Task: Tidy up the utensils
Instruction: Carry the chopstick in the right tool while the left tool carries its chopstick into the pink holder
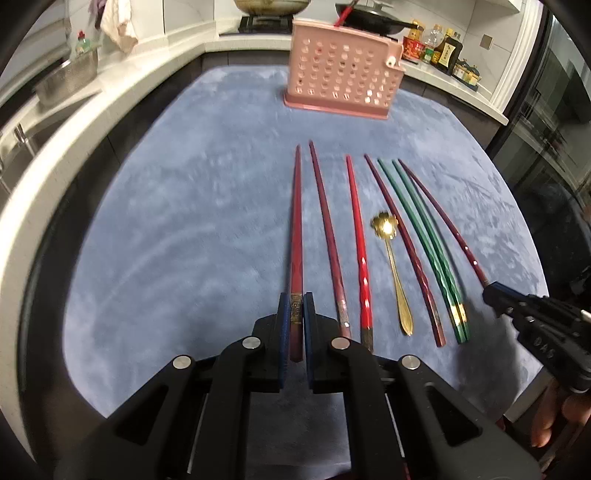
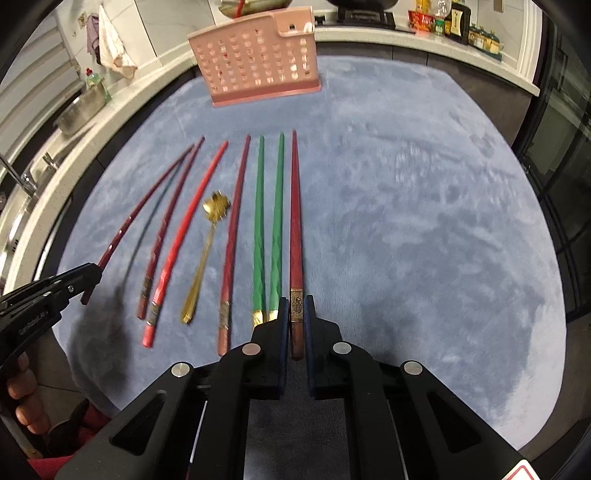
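Observation:
My left gripper [image 1: 296,299] is shut on the banded end of a dark red chopstick [image 1: 296,221] that points away over the blue mat [image 1: 184,229]. My right gripper [image 2: 297,301] is shut on a matching dark red chopstick [image 2: 295,221]. Each gripper also shows in the other view, the right gripper [image 1: 493,293] at the right and the left gripper [image 2: 94,275] at the left, each holding its stick. Between them lie a gold spoon [image 1: 392,266] [image 2: 207,251], two green chopsticks [image 1: 424,251] [image 2: 260,221], a bright red chopstick [image 1: 357,240] [image 2: 184,236] and maroon ones. A pink perforated holder [image 1: 343,77] [image 2: 258,62] stands at the mat's far edge.
A white counter [image 1: 122,96] curves around the mat. On it are a metal bowl [image 1: 66,79] at the left, sauce bottles [image 1: 443,48] at the right and a stove with pans [image 1: 266,14] behind the holder. A person's fingers [image 2: 22,391] grip the left handle.

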